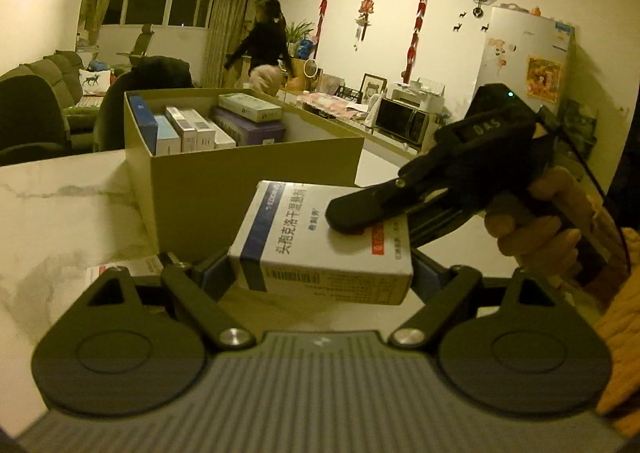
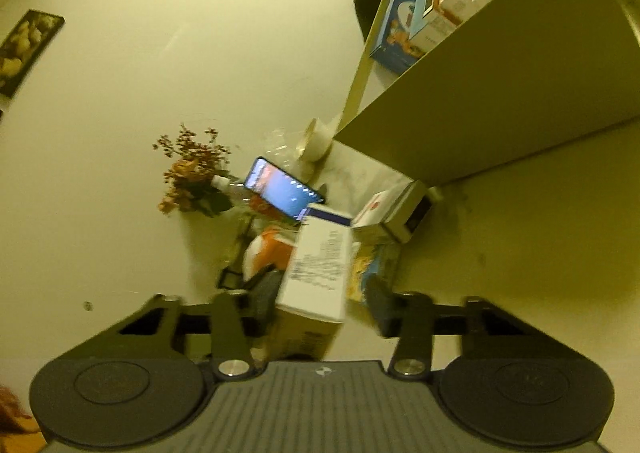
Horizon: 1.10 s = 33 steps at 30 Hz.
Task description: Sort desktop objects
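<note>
The left tool (image 1: 320, 273) grips a white carton (image 1: 320, 249) across its width, above the counter (image 1: 60, 213) just before the open box (image 1: 240, 181). The right tool (image 1: 360, 219) pinches the carton's top and bottom; a handover looks underway. Next, one tool must let go, then the other lifts the carton over the box's near wall.

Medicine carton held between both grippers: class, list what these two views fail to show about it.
- Left wrist view: the medicine carton has its underside hidden; the right gripper covers part of its top.
- Right wrist view: motion blur makes the print unreadable.
- Cardboard box: its wall hides the lower contents.
</note>
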Available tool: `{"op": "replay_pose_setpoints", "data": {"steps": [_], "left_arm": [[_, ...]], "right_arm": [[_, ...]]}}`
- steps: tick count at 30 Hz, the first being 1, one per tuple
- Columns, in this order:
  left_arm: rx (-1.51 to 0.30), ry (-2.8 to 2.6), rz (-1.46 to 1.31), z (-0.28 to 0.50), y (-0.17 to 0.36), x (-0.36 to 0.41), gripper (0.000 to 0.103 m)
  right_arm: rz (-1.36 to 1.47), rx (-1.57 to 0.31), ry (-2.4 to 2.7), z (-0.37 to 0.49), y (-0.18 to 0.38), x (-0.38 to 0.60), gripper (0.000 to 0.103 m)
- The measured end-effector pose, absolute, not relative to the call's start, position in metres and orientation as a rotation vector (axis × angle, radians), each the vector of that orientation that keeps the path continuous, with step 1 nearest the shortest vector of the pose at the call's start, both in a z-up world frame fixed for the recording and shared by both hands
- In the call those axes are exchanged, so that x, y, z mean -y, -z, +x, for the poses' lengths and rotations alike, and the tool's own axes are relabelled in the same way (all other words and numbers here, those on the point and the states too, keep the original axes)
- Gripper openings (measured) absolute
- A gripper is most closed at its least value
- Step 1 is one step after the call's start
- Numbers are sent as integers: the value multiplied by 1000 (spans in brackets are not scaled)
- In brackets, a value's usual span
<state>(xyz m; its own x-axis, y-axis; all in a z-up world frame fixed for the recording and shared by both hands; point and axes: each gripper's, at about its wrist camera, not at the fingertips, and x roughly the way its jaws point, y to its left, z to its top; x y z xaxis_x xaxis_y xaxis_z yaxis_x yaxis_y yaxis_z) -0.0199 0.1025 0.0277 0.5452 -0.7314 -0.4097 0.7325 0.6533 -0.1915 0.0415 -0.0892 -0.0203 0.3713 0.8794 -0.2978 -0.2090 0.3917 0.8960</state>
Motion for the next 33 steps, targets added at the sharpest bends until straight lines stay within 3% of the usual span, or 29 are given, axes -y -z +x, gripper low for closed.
{"op": "replay_pose_setpoints", "data": {"steps": [19, 33], "left_arm": [[-463, 799, -119, -19, -27, -126, 98], [-498, 727, -169, -17, -19, -141, 102]], "right_arm": [[864, -847, -721, 59, 2, 103, 31], [911, -701, -466, 139, -27, 139, 31]]}}
